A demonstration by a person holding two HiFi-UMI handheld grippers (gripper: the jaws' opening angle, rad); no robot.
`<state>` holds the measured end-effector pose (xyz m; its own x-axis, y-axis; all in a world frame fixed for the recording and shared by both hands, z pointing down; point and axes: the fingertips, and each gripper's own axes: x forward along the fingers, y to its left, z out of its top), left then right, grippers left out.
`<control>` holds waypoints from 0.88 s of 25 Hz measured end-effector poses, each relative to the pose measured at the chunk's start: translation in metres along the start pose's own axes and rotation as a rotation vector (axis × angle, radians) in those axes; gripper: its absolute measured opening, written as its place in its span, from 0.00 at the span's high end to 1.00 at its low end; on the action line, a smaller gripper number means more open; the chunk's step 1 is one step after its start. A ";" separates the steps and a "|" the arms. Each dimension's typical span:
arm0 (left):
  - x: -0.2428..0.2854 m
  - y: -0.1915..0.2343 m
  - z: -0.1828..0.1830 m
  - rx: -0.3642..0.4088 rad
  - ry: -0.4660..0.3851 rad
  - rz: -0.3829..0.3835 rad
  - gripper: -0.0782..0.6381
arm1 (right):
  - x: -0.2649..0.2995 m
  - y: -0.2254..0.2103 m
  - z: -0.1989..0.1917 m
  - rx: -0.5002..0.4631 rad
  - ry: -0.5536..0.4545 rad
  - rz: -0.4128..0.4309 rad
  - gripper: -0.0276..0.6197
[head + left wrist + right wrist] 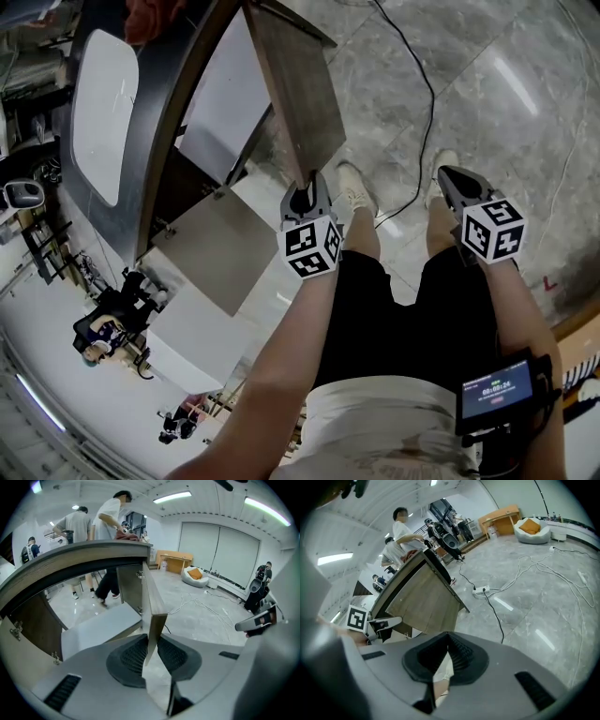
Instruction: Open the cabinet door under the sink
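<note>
Left claw (150, 652) on cabinet door (151, 603) edge

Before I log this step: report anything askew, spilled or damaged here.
Nothing spilled or damaged. The brown wooden cabinet door stands swung open, its edge clamped in the left gripper. One oddity: a loose black cable trails across the grey floor by the person's feet.

Cabinet door (292, 89) of brown wood grain, matt and a little rough, floor (506, 94) of grey stone, polished and glossy, sink (98, 117) white and smooth, my left gripper (150, 656) of matt grey plastic, its pads (131, 657) black and ribbed
</note>
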<state>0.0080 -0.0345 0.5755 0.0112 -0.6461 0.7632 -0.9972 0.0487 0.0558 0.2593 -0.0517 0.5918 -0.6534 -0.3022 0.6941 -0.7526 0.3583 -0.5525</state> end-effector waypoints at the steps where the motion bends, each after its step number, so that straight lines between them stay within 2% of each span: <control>1: 0.001 -0.007 0.000 -0.008 0.004 0.000 0.79 | -0.001 -0.003 -0.002 0.003 0.004 -0.001 0.94; 5: 0.007 -0.034 0.004 -0.094 -0.003 0.039 0.79 | -0.008 -0.020 0.003 0.002 0.011 0.007 0.94; 8: 0.010 -0.046 0.006 -0.121 0.004 0.071 0.79 | -0.013 -0.033 0.009 -0.003 0.010 0.011 0.94; 15: 0.010 -0.065 0.004 -0.139 0.025 0.065 0.79 | -0.017 -0.044 0.012 -0.002 0.007 -0.001 0.94; 22: 0.034 -0.130 0.024 -0.206 0.042 0.041 0.77 | -0.036 -0.084 0.036 -0.011 0.016 0.003 0.94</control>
<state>0.1362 -0.0815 0.5787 -0.0216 -0.6080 0.7937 -0.9609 0.2318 0.1514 0.3431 -0.1028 0.5966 -0.6541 -0.2870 0.6998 -0.7497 0.3685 -0.5497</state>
